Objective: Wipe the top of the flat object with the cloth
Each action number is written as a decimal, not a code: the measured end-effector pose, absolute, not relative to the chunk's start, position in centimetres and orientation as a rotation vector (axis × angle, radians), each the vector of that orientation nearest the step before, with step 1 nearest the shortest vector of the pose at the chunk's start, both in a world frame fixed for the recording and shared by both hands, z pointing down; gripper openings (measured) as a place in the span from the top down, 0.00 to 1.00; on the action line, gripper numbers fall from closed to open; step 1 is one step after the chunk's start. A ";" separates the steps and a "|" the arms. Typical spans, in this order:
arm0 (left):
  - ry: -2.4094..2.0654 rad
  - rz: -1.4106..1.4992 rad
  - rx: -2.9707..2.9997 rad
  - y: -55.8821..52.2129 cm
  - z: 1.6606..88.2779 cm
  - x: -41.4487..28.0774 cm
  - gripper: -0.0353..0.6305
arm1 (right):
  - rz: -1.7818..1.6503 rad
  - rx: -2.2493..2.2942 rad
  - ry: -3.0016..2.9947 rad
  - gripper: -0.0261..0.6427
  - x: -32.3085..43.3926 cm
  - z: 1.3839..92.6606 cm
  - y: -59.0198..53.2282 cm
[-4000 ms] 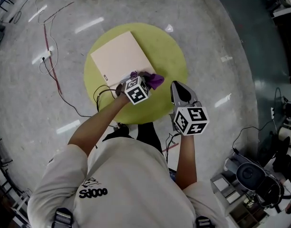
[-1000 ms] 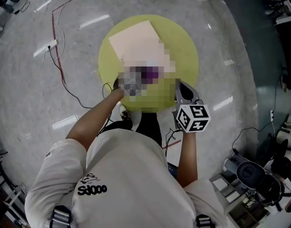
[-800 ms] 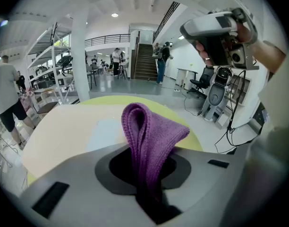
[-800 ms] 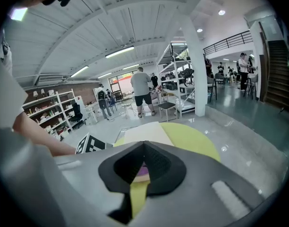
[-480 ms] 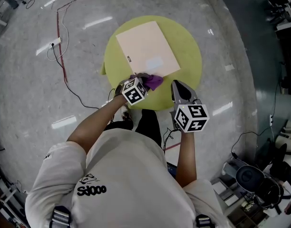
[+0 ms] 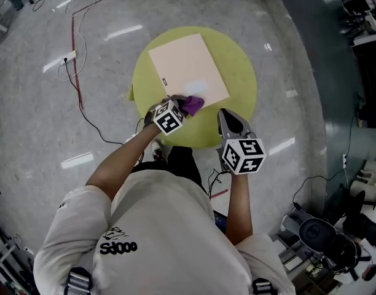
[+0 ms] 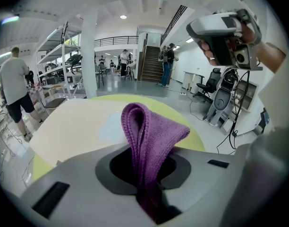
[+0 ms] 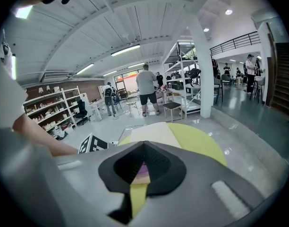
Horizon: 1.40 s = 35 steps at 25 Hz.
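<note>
A flat beige board lies on the round yellow-green table. My left gripper is shut on a folded purple cloth, which sits at the board's near edge. In the left gripper view the cloth loops up out of the jaws, with the board just ahead. My right gripper hovers over the table's near right rim, off the board. Its jaws are shut with nothing in them. Through the slit between them I see only the table and a bit of purple.
Red and black cables and a power strip lie on the floor left of the table. Office equipment stands at the lower right. Several people and shelving are far off in the hall.
The left gripper and cloth stay at the board's near edge, shifted only slightly. The head view has moved a little. The right gripper keeps its place.
</note>
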<state>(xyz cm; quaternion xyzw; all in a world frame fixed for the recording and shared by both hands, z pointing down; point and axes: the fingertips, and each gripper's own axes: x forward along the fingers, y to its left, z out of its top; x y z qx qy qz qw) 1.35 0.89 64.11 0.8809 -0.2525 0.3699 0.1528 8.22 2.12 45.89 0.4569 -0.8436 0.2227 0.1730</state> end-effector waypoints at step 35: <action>-1.344 0.870 2.125 -19.9 64.1 -17.0 0.85 | 0.581 0.935 -2.456 0.94 1.9 47.9 -14.7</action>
